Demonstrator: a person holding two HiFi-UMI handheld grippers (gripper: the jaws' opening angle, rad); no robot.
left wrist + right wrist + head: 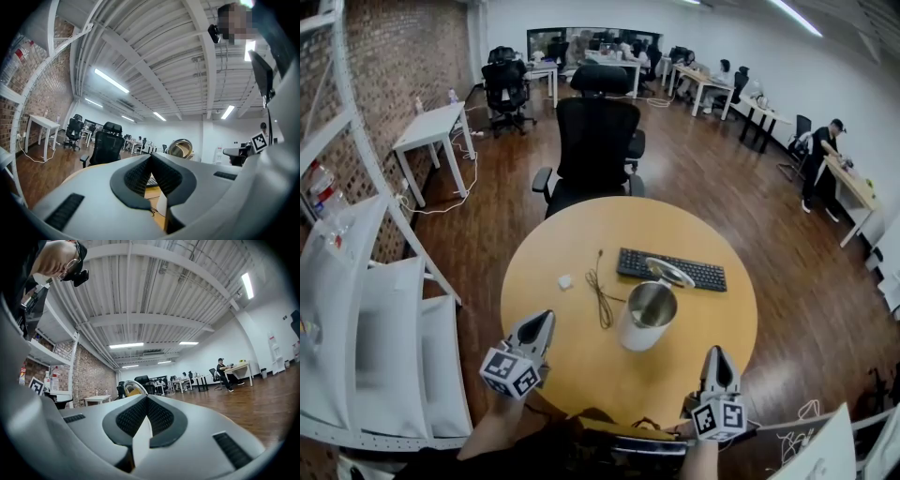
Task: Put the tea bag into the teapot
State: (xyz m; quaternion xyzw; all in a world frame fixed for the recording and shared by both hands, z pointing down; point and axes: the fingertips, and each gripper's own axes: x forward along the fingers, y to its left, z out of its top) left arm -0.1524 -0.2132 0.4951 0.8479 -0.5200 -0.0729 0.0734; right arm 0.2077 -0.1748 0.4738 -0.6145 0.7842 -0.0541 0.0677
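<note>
**Risk notes: what could tip, snag or slip**

The round table (pixel 558 384) is carrying everything. Its near edge is lying close under both grippers, so a low sweep is risking a knock on the rim.

The teapot (pixel 643 319) is standing upright near the middle, with its lid (pixel 669 273) tipped back and the mouth open. A gripper coming in level is likely to be hitting the wall or the lid and shoving the pot toward the keyboard (pixel 705 276) just behind it.

The left gripper (pixel 546 320) and right gripper (pixel 718 353) are both sitting with jaws pressed together, nothing between them. Jaws in that state would be pushing a flat thing, not taking it.

The dark cable (pixel 600 295) is trailing between pot and bag, and could be catching a jaw.

The tea bag (pixel 565 281), as I am reading the small white packet, is lying flat on the table. It is left of the cable and well apart from the teapot. Being thin, it may be sliding away or slipping from the pads. Whether anything is lying inside the pot I cannot tell.
</note>
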